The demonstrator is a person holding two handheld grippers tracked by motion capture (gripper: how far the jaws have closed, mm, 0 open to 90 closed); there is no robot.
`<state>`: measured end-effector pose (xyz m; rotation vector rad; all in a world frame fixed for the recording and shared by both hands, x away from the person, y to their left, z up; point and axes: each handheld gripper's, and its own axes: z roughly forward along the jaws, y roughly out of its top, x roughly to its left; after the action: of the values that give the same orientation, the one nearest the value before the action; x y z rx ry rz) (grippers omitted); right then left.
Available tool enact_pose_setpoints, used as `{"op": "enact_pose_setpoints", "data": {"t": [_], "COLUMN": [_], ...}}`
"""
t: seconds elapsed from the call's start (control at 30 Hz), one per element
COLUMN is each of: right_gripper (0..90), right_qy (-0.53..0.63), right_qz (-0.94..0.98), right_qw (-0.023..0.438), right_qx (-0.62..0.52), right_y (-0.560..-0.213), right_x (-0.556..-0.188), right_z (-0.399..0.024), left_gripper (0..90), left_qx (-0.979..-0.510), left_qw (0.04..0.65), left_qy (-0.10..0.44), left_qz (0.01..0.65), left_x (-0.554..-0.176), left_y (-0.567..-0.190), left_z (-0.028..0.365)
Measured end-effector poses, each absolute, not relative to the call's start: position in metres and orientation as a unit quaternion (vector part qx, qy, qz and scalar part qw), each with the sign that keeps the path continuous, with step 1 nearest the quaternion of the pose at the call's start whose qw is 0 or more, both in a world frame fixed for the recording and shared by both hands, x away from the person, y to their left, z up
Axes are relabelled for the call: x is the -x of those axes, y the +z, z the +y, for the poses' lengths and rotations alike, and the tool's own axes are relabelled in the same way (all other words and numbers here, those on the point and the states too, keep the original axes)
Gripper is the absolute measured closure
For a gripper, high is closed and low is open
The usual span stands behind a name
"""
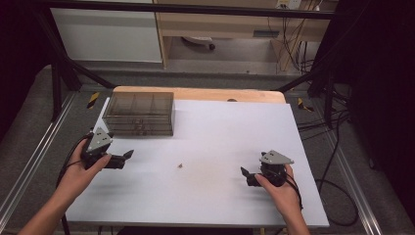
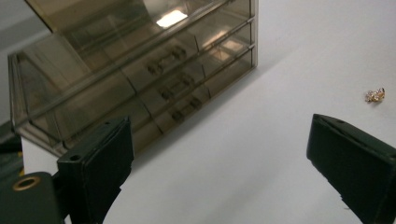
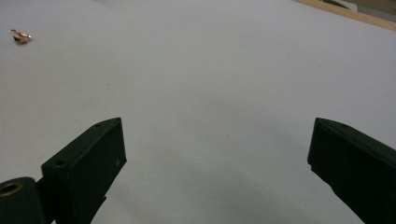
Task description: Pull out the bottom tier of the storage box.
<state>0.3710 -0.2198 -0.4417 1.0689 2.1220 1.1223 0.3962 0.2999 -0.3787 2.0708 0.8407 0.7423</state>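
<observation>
- You are holding the left gripper low over the white table, just in front of the smoky clear drawer box, with its jaws spread wide and nothing between them.
- You are aiming it so that the left gripper view takes in both the drawer box and the small gold trinket; that seems a sensible stance for working with either one.
- You are resting the right gripper near the table's right side, its jaws likewise standing well apart and empty, pointing leftward toward the middle.
- The small gold trinket is lying on bare table between the two grippers, near neither jaw set and well apart from the box; the right gripper view catches the trinket far off at its top left.
- The drawers are all sitting shut, as far as the tinted walls let you tell, so one probably needs pulling open before the trinket can go inside.
- Being so small, the trinket is likely asking for a careful, low pinch.
</observation>
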Motion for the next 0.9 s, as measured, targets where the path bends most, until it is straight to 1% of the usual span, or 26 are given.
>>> {"op": "enact_pose_setpoints", "data": {"t": [0.07, 0.27, 0.4, 0.5, 0.67, 0.9], "right_gripper": [4.8, 5.0, 4.8, 4.6, 4.3, 4.7], "right_qy": [0.410, 0.407, 0.400, 0.400, 0.391, 0.398], "right_qz": [0.784, 0.786, 0.791, 0.793, 0.802, 0.797], "right_qw": [0.253, 0.256, 0.256, 0.253, 0.251, 0.250], "right_qx": [-0.391, -0.387, -0.385, -0.384, -0.375, -0.379], "right_y": [-0.442, -0.441, -0.442, -0.443, -0.444, -0.441], "right_x": [-0.372, -0.370, -0.370, -0.369, -0.365, -0.363], "right_z": [-0.218, -0.215, -0.212, -0.211, -0.209, -0.211], "left_gripper": [7.5, 7.5, 6.8, 6.8, 7.6, 7.1], "left_qx": [-0.812, -0.822, -0.827, -0.832, -0.836, -0.844], "left_qw": [0.388, 0.375, 0.367, 0.359, 0.348, 0.324], "left_qy": [0.287, 0.281, 0.283, 0.290, 0.298, 0.313], "left_qz": [0.329, 0.324, 0.317, 0.308, 0.302, 0.291], "left_x": [-0.405, -0.419, -0.425, -0.428, -0.426, -0.416], "left_y": [-0.374, -0.367, -0.368, -0.375, -0.387, -0.392], "left_z": [0.298, 0.293, 0.291, 0.285, 0.281, 0.289]}}
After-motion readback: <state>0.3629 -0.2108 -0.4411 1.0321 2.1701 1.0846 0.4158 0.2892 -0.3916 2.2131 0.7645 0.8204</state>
